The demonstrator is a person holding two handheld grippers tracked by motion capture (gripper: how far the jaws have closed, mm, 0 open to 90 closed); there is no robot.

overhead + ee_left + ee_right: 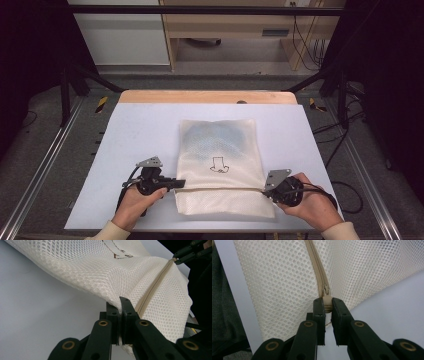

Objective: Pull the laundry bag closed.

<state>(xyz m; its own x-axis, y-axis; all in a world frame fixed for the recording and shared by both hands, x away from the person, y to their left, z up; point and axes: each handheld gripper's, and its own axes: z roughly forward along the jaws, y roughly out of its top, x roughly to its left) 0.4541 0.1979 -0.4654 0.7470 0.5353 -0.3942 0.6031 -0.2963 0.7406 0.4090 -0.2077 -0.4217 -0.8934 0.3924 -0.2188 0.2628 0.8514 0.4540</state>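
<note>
Item: white mesh laundry bag (220,165) flat on the table (140,130), beige zipper (220,189) running across it betw. both grippers.

L gripper (179,183): jaws pressed together on the bag's mesh edge at the zipper's L end; fabric bunched betw. the pads (113,312).

R gripper (266,192): jaws pinching the zipper pull tab (327,302), slider just beyond the tips, zipper teeth running on away from them.

Step, judged: zipper about to be drawn, L side anchoring.

Next move req.: keep the L pinch firm, fabric taut; draw the tab straight along the zipper line toward the L gripper. Risk: tab slipping out.
</note>
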